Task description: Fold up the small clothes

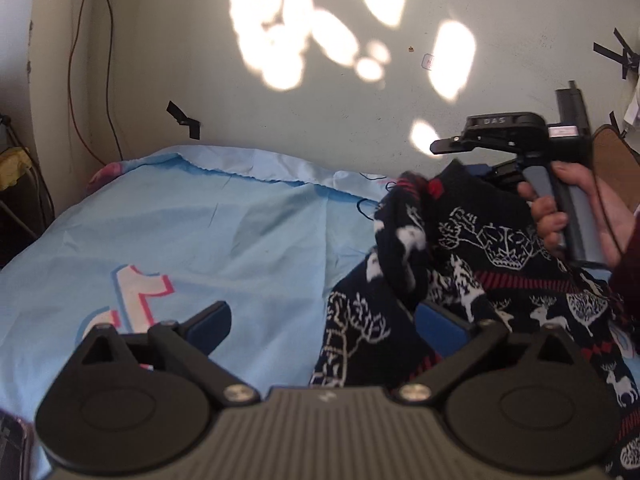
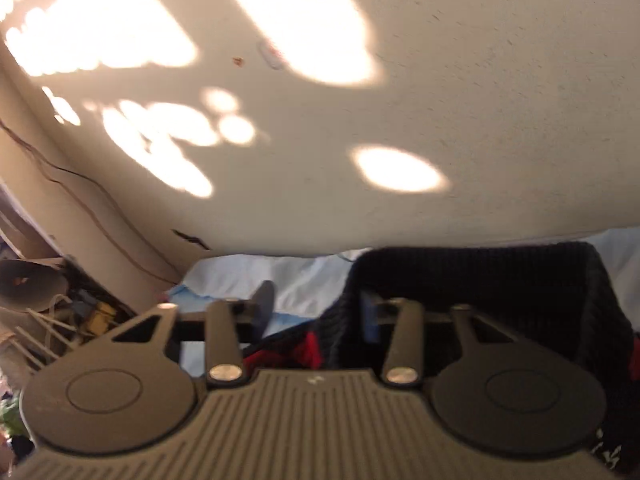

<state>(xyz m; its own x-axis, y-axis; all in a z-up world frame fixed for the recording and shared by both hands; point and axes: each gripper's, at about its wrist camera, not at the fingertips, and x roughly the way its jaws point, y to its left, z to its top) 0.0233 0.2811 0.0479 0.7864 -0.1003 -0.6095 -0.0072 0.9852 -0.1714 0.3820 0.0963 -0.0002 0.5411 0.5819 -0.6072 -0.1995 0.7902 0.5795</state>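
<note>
A dark navy knitted sweater (image 1: 492,264) with white deer and tree patterns and red stripes lies bunched on the right of a light blue bed sheet (image 1: 192,232). My left gripper (image 1: 324,324) is open; its right finger (image 1: 440,328) touches the sweater's edge and its left finger (image 1: 212,320) is over bare sheet. The right gripper's body (image 1: 516,136), held in a hand, is at the sweater's far side. In the right wrist view my right gripper (image 2: 316,312) is open, with the sweater (image 2: 480,280) draped around its right finger (image 2: 370,316).
A pale wall (image 1: 320,92) with sun patches rises behind the bed. Cables (image 1: 76,92) hang in the left corner. Clutter and a yellow item (image 2: 100,316) sit low beside the bed's left edge. A brown chair back (image 1: 616,160) is at the right.
</note>
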